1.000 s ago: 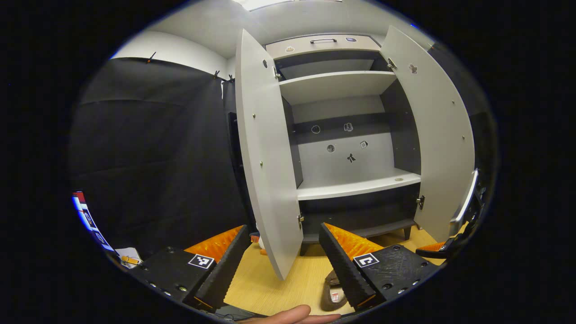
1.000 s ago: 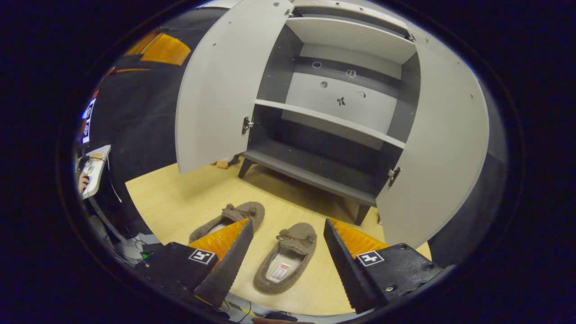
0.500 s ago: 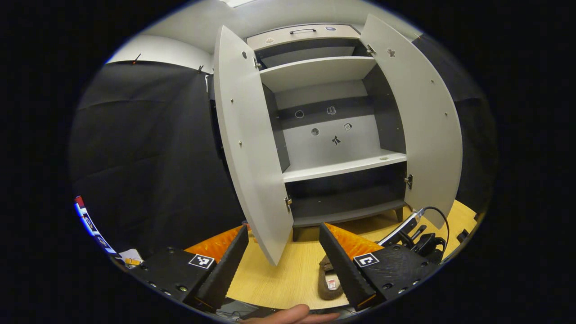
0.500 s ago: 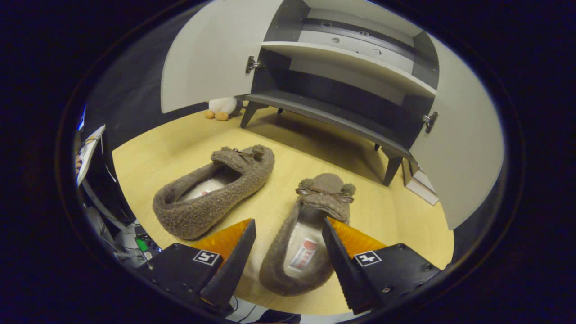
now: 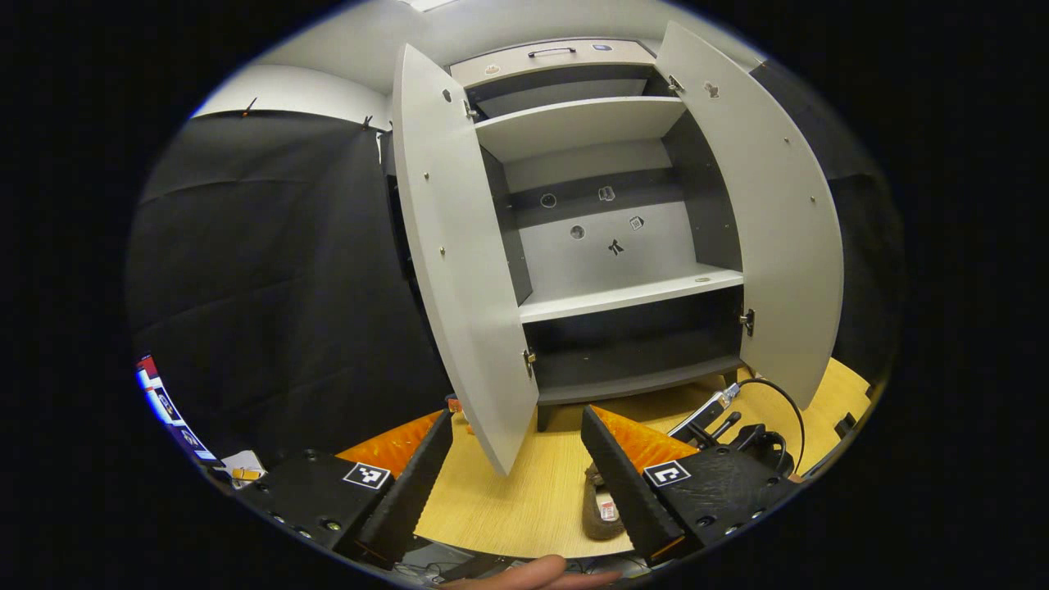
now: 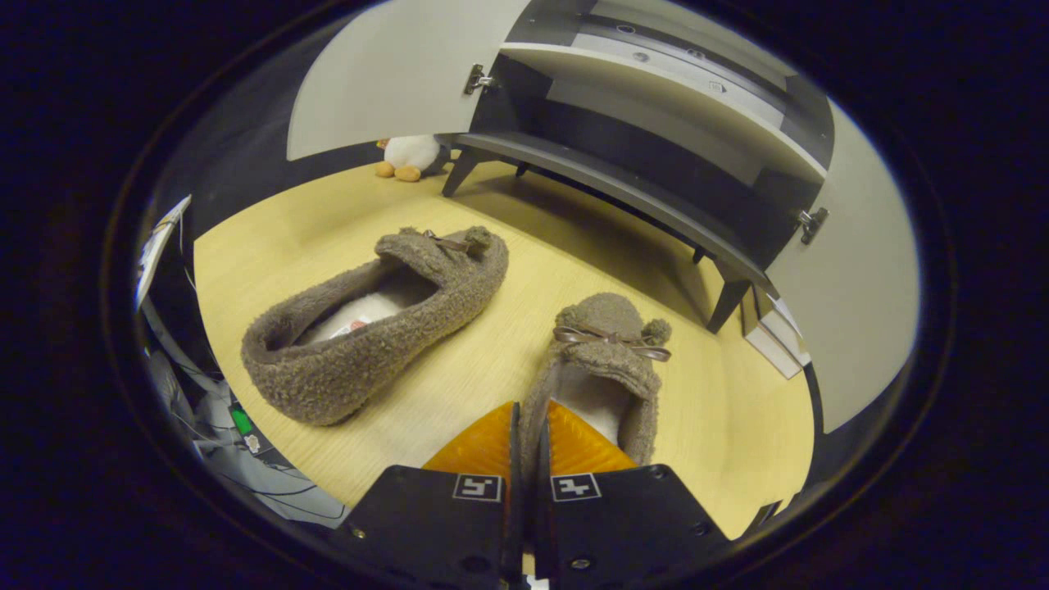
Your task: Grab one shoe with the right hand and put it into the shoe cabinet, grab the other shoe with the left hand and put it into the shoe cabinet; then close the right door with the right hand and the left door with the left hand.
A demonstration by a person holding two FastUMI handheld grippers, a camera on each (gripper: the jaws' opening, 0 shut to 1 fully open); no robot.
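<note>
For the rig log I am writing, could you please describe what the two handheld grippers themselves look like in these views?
The left gripper has two wedge-shaped fingers with ribbed inner faces, on textured black blocks with screws; each block carries a small square black-and-white marker. The right gripper has the same black blocks and square markers. In the left gripper view, the right gripper's body shows a pale bar and a looping black cable.

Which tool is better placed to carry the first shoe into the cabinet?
Right. The right tool is shut on the near shoe's side wall, facing the open cabinet. The left tool is open, holding nothing.
</note>
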